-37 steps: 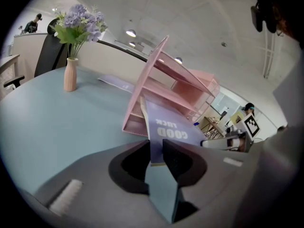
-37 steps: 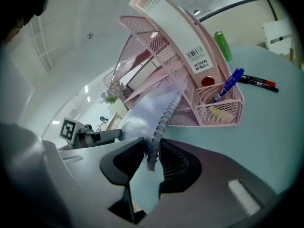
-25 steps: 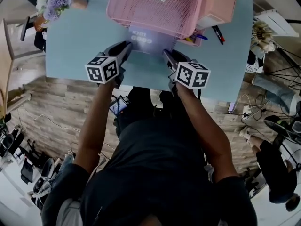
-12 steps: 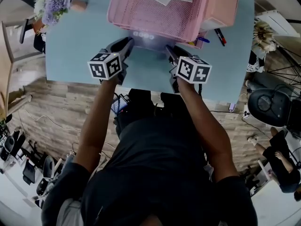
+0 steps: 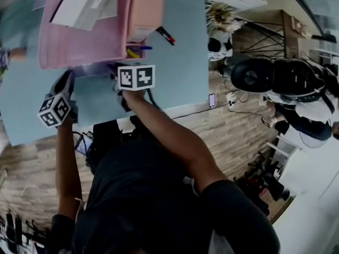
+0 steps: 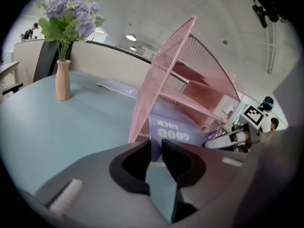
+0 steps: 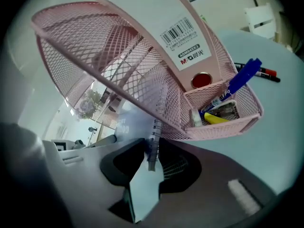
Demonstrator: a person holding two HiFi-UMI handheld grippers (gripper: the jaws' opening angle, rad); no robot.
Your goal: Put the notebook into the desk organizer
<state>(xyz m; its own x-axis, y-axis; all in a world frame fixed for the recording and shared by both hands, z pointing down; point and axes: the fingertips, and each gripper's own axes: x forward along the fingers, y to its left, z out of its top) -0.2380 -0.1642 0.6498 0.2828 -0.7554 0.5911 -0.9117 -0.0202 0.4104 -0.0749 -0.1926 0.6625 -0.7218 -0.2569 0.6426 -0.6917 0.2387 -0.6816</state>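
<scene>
Left gripper: pads were clamped on the near corner of the lavender "GOOD LUCK" notebook. Right gripper: pads were pinched on the same notebook's wire spiral edge. From both grips the notebook ran forward into the bottom tier of the pink wire-mesh desk organizer. A second earlier the printed cover lay largely in front of the organizer; now, from above, only a thin strip showed at the organizer's front edge, both grippers having closed in on it. Judged: insertion nearly complete, with a last push and release remaining. Pens sat in the organizer's side tray, and the light-blue tabletop lay beneath.
</scene>
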